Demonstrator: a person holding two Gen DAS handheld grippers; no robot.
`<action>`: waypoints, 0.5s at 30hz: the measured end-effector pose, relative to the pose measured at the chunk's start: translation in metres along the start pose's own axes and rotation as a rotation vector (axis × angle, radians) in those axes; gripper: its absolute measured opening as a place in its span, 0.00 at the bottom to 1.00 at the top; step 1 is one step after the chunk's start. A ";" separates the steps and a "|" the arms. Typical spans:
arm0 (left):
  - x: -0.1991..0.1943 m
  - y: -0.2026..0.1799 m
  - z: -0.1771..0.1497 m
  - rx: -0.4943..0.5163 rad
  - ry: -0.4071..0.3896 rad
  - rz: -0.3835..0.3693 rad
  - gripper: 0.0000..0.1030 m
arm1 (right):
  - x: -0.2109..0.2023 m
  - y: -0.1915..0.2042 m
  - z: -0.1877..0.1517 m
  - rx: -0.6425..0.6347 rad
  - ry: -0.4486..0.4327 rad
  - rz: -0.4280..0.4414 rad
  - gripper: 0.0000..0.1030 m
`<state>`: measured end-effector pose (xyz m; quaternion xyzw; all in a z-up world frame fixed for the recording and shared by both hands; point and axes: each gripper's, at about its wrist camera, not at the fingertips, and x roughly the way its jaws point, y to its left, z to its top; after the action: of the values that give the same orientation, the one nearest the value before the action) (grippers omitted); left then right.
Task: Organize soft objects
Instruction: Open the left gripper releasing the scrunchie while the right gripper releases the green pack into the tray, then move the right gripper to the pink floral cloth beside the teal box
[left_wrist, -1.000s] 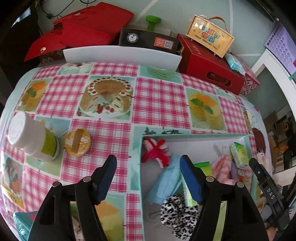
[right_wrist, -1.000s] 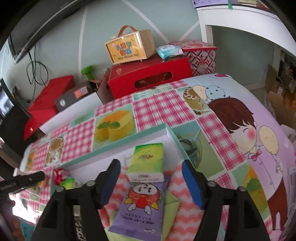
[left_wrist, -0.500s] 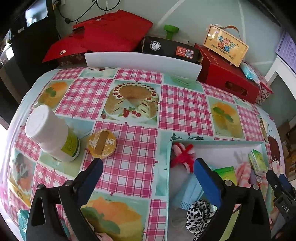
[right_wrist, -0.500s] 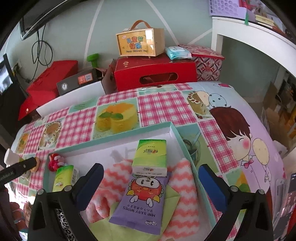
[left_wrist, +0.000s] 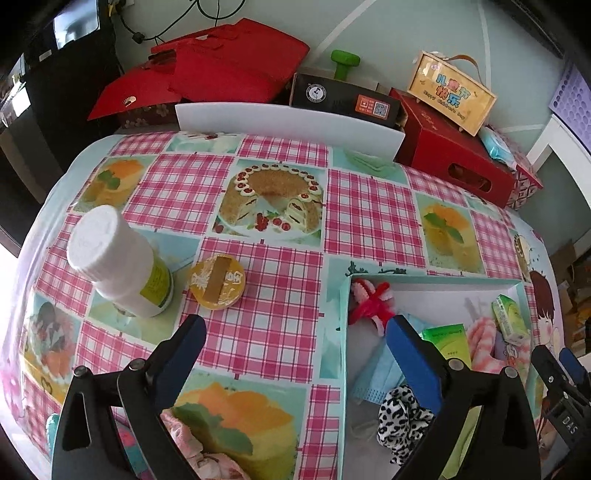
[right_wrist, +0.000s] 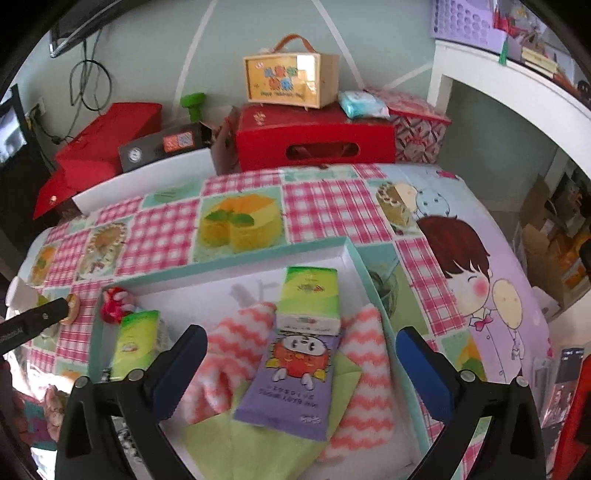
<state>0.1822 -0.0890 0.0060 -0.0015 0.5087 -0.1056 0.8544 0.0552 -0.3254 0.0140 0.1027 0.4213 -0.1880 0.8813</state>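
Right wrist: two green tissue packs (right_wrist: 309, 300), one wipes pack (right_wrist: 291, 376) in box (right_wrist: 229, 260); both tongs (right_wrist: 301, 354) (left_wrist: 295, 349) gape empty.

A shallow white tray (right_wrist: 236, 254) with a mint-green rim lay on the table, holding the soft things. A pink-and-white zigzag towel (right_wrist: 369, 373) lay rumpled across its middle over a light green cloth (right_wrist: 258, 450). On the towel rested a purple pack of baby wipes (right_wrist: 291, 380), flat, with a green tissue pack (right_wrist: 308, 301) touching its far end. A second green tissue pack (right_wrist: 135, 343) lay towards the left. A red-and-white hair tie (left_wrist: 371, 304) sat in the far left corner, with a blue face mask (left_wrist: 376, 373) and a leopard-print scrunchie (left_wrist: 400, 417) nearer.
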 end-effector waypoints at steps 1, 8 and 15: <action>-0.003 0.001 0.000 0.000 -0.005 0.001 0.95 | -0.003 0.002 0.001 -0.002 -0.005 0.009 1.00; -0.018 0.013 -0.002 -0.011 -0.025 0.047 0.95 | -0.004 0.031 0.001 -0.028 0.008 0.103 1.00; -0.019 0.041 -0.007 -0.077 0.007 0.088 0.95 | 0.001 0.056 -0.003 -0.081 0.028 0.132 1.00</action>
<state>0.1748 -0.0442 0.0149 -0.0116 0.5149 -0.0481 0.8558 0.0772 -0.2736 0.0131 0.0969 0.4332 -0.1109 0.8892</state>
